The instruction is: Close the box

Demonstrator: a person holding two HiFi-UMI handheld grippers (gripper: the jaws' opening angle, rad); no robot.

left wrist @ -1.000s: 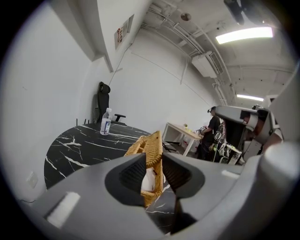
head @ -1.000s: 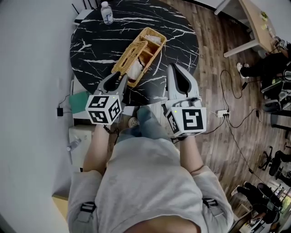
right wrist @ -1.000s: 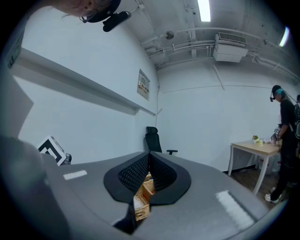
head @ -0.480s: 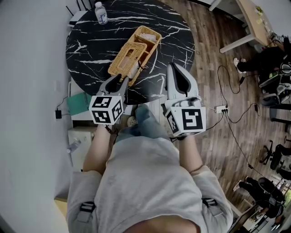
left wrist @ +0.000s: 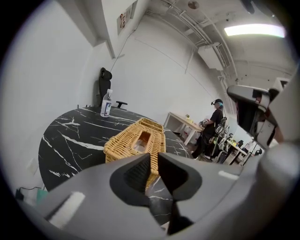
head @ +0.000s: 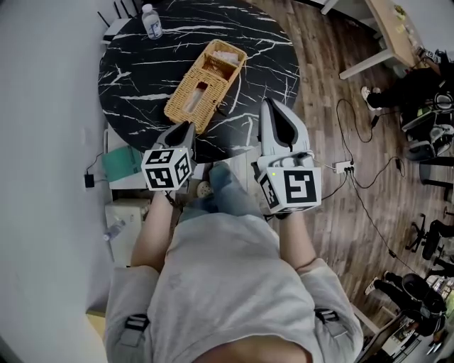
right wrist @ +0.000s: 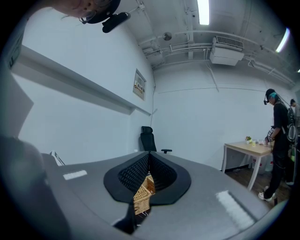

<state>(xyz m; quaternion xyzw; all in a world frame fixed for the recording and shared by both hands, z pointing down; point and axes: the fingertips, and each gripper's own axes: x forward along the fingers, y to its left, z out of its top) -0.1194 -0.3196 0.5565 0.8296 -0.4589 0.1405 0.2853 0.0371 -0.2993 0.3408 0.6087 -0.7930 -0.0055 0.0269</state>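
The wicker box (head: 205, 86) sits upper centre in the head view on the black marble table (head: 273, 53). Its lid lies flat, so I judge the closing done, or all but. My left gripper (head: 186, 128) hangs just below the box's near end, seemingly not touching. Its jaws have just been closing to a narrow gap, with nothing between them. My right gripper (head: 272, 106) is pinched together, empty. A water bottle (head: 149, 20) stands at the upper left, well clear; nothing blocks the way.

No legible text anywhere — small white rectangular wall sign (right wrist: 139, 85) with reddish print too blurred to read, label on clear plastic water bottle (left wrist: 107, 104) on black marble table (left wrist: 65, 140) too small.
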